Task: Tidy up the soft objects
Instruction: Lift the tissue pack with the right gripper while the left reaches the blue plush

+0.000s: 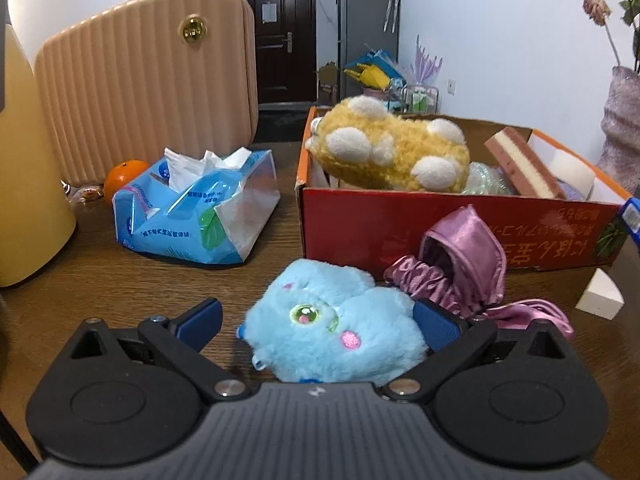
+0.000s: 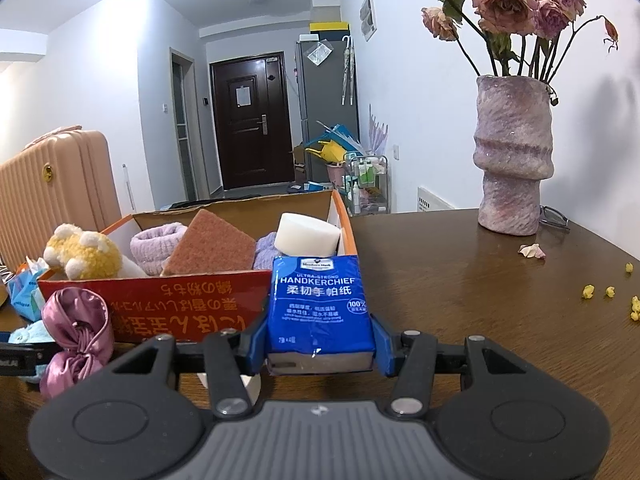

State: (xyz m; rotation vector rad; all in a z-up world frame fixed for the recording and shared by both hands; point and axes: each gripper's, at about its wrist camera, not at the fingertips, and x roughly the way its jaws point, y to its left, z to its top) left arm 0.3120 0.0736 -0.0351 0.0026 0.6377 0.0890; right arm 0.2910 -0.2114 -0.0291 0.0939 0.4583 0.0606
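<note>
Our left gripper (image 1: 318,318) gapes around the light, squashy blue plush (image 1: 332,328), best pinched mid-body, while our right gripper (image 2: 320,346) clamps the handkerchief pack (image 2: 319,312).

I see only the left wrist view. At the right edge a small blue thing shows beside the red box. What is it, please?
Observer: It is a blue handkerchief pack, and the right gripper is shut on it, one pad on each side.
Operator: Is the pack already inside the red box?
Observer: No. It is outside, in front of the box's near right corner.
Operator: What lies in the box behind the sponge? I cannot see there.
Observer: A lilac fluffy cloth lies behind it, to the left.
Operator: Is the table free on the right of the box?
Observer: Mostly, but a pink vase of dried roses stands there.
</note>
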